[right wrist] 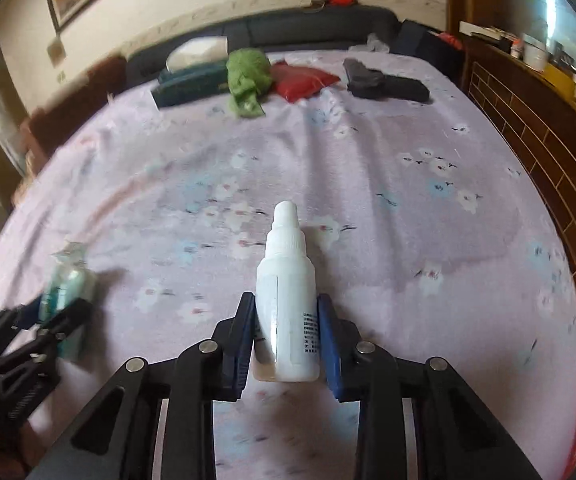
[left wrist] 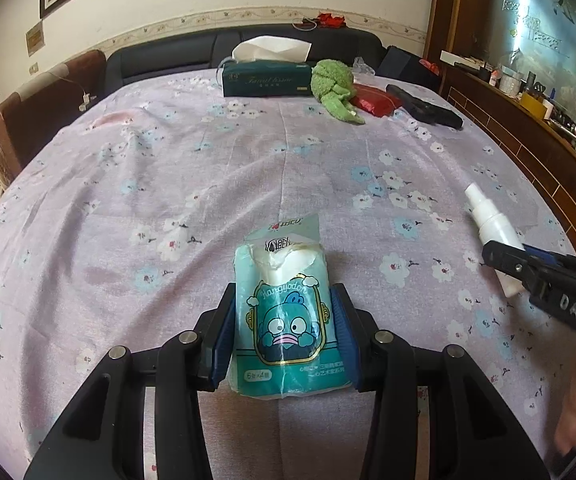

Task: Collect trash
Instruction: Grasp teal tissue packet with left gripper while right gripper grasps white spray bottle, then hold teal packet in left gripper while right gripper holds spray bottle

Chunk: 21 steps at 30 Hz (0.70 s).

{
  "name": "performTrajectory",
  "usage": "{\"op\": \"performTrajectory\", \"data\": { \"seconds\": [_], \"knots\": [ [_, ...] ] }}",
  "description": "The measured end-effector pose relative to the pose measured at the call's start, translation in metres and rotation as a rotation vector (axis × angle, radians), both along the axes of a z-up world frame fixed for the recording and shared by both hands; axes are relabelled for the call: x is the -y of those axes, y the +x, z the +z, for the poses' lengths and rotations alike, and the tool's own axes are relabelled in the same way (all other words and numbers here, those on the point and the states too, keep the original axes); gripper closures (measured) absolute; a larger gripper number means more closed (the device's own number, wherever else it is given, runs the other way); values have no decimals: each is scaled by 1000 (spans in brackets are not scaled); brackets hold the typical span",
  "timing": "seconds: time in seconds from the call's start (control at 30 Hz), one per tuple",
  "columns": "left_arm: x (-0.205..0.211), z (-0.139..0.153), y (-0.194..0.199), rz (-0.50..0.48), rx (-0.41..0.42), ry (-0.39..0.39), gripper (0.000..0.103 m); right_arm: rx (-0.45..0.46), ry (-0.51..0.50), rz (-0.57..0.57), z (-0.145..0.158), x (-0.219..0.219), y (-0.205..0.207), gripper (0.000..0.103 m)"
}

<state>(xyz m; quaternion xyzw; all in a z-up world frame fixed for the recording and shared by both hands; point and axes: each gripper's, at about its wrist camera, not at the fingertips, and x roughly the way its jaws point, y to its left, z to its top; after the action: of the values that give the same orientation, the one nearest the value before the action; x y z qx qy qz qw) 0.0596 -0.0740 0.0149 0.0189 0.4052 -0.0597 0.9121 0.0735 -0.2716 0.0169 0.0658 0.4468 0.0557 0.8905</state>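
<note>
A teal pocket tissue pack (left wrist: pixel 283 320) with a cartoon fish and a torn top stands between the blue pads of my left gripper (left wrist: pixel 284 296), which is shut on it just above the pink floral cloth (left wrist: pixel 207 168). A white plastic squeeze bottle (right wrist: pixel 288 292) points away from me with its nozzle forward, and my right gripper (right wrist: pixel 286 304) is shut on its body. In the left wrist view the bottle (left wrist: pixel 488 220) and right gripper (left wrist: pixel 506 268) are at the right edge. In the blurred right wrist view the left gripper (right wrist: pixel 53 312) holds the pack (right wrist: pixel 65 280) at the far left.
At the far end of the cloth lie a dark green tissue box (left wrist: pixel 265 78), a crumpled green cloth (left wrist: pixel 334 84), a red packet (left wrist: pixel 376 98) and a black object (left wrist: pixel 428 108). A wooden cabinet (left wrist: pixel 528 140) with clutter on top runs along the right. A dark sofa (left wrist: pixel 167 56) stands behind.
</note>
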Motion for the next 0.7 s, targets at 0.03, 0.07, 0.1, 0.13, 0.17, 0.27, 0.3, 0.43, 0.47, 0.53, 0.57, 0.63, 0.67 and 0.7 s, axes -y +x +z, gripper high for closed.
{"op": "performTrajectory", "data": {
  "seconds": [0.03, 0.07, 0.1, 0.13, 0.17, 0.27, 0.3, 0.43, 0.47, 0.53, 0.57, 0.63, 0.67, 0.7],
  "knots": [
    [1, 1, -1, -1, 7, 2, 61, 40, 3, -14, 4, -3, -7, 71],
    [2, 2, -2, -1, 17, 6, 61, 79, -15, -25, 7, -8, -12, 71],
    [2, 3, -2, 0, 24, 10, 61, 127, -38, -33, 9, -12, -19, 71],
    [3, 4, -3, 2, 33, 18, 61, 154, -41, -35, 11, -14, -22, 71],
    [3, 5, -4, 3, 38, 21, 61, 169, -36, -35, 11, -15, -24, 71],
    [3, 6, -4, 5, 50, 30, 61, 194, -28, -25, 13, -15, -27, 71],
    [4, 7, -4, 4, 54, 33, 61, 210, -40, -25, 14, -14, -29, 71],
    [4, 6, -5, 0, 56, 39, 60, 223, -39, -21, 14, -10, -32, 71],
    [4, 6, -4, -2, 55, 41, 60, 223, -40, -17, 14, -10, -31, 71],
    [5, 6, -4, -4, 57, 44, 60, 223, -28, -17, 13, -8, -31, 71],
    [5, 6, -4, -4, 57, 44, 60, 224, -30, -16, 14, -7, -31, 71],
    [5, 6, -4, -5, 56, 45, 60, 222, -40, -13, 14, -8, -32, 71],
    [5, 6, -5, -4, 58, 45, 60, 225, -48, -14, 14, -8, -32, 71],
    [5, 6, -5, -4, 58, 45, 60, 228, -54, -12, 14, -9, -34, 71]
  ]
}}
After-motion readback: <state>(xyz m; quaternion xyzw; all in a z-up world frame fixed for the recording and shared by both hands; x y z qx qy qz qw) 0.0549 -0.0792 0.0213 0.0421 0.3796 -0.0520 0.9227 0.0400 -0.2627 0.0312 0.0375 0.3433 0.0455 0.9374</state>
